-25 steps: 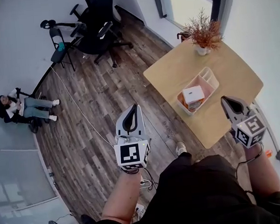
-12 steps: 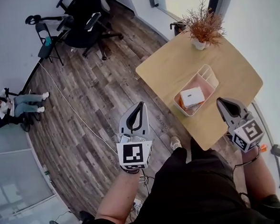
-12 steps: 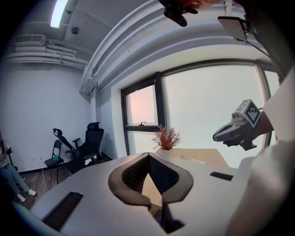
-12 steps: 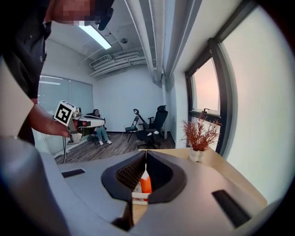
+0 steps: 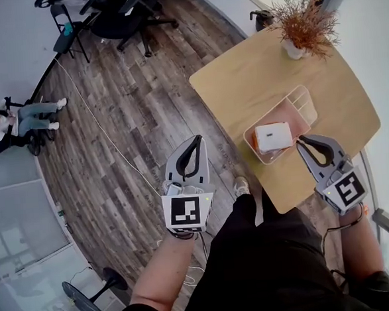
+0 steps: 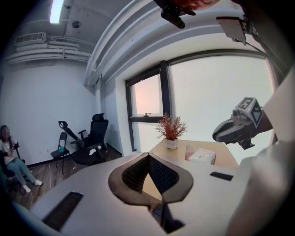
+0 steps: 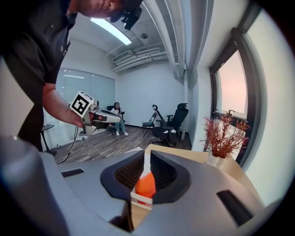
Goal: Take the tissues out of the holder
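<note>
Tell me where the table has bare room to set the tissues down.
Widest bare patch: the table between its left corner and the holder. A narrower strip runs between the holder and the right-hand edge. Crowded: the far corner with the plant, and the holder's near end, where the right gripper hangs.

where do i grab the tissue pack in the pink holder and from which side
Grip the tissue pack across its narrower width, coming down from above: it lies flat in the pink holder, whose walls likely block a sideways approach. The right gripper is nearest, by the holder's near end, but shut, so open it first.
</note>
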{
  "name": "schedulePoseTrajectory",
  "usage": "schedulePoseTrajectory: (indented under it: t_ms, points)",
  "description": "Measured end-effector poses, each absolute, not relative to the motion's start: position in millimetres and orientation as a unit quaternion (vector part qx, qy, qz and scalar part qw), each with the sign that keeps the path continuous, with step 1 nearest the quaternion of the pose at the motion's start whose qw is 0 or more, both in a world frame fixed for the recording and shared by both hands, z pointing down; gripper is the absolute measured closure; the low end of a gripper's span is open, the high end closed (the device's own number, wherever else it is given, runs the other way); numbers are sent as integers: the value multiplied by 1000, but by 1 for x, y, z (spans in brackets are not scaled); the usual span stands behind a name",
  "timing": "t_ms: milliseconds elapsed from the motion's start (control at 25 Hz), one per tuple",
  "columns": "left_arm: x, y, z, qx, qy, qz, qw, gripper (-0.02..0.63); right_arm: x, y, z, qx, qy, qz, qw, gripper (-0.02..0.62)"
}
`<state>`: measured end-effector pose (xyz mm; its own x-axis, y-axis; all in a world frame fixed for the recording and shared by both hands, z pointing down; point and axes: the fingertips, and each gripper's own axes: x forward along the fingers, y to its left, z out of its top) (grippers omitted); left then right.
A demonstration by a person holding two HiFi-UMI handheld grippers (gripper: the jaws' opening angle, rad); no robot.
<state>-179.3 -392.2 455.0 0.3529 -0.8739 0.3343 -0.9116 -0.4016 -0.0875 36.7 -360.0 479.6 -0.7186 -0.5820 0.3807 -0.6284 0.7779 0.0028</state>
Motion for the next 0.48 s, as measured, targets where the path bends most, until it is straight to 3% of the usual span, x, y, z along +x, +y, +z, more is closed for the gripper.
schedulePoseTrajectory:
  t_ms: [200, 480]
  points:
    - [-177, -399, 477, 810, -554, 174, 78, 601, 25, -360, 485, 276, -948, 64, 147, 441]
    - [-164, -414, 489, 808, -558, 169, 84, 601, 20, -361, 506, 205, -962, 55, 173, 237]
